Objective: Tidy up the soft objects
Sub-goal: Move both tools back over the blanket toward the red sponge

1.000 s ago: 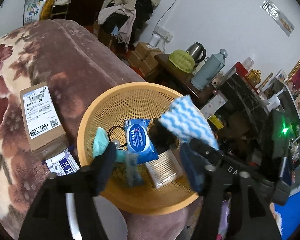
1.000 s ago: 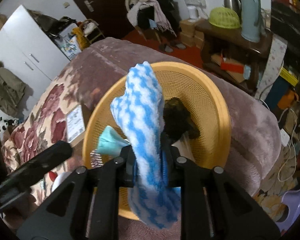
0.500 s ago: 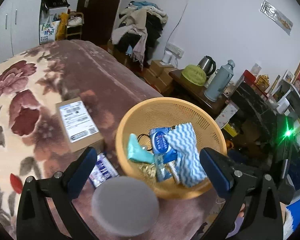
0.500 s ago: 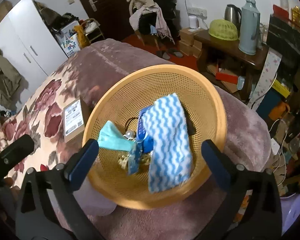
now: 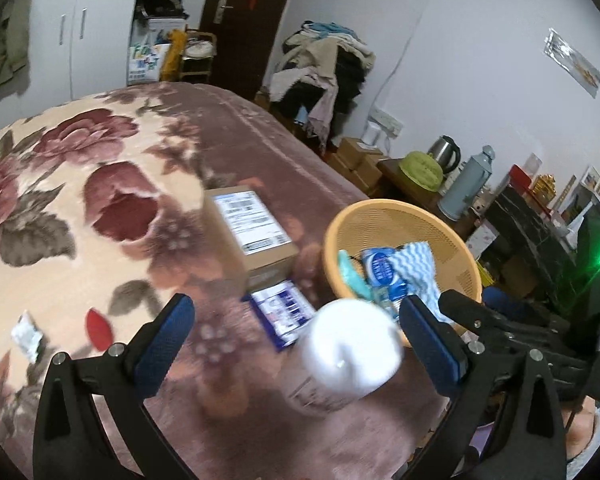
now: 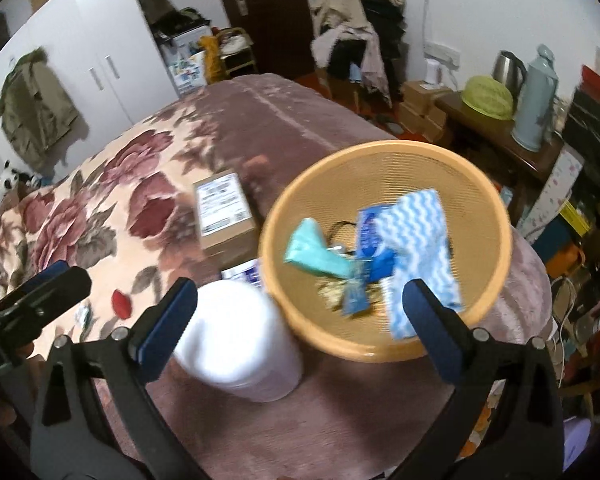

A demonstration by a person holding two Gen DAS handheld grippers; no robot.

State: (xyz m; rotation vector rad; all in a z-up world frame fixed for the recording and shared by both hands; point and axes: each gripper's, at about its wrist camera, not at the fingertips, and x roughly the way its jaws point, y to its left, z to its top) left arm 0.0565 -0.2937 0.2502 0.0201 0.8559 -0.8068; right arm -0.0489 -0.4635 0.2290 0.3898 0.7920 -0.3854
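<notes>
The right wrist view looks straight down into the round orange plastic mesh basket [image 6: 384, 152], showing its whole rim, whereas the left wrist view catches the basket [image 5: 384, 220] from the side, its near edge cut off by the left gripper's right finger and by the other gripper's black arm. Only the left wrist view shows the small white packet [image 5: 26, 334] lying on the flowered plush blanket [image 5: 80, 168], far left of the basket.

Inside the basket lies the blue-and-white wavy-striped cloth [image 6: 418, 256], on the right half, its long axis running from the far rim toward the near rim, the near end partly behind a blue finger pad. Left of it in the basket are a blue wet-wipe packet [image 6: 370, 228] and a teal soft item [image 6: 314, 250]; the small things beneath them are blurred and hard to name.

Just left of the basket stands a white cylindrical tub [image 6: 236, 340], blurred in both views. Beyond it, also left of the basket, sit a brown cardboard parcel with a white label [image 6: 224, 210] and a flat blue-and-white packet [image 5: 284, 312].

The left gripper [image 5: 296, 332] and right gripper [image 6: 300, 316] both stand spread wide, nothing pinched between their pads.
</notes>
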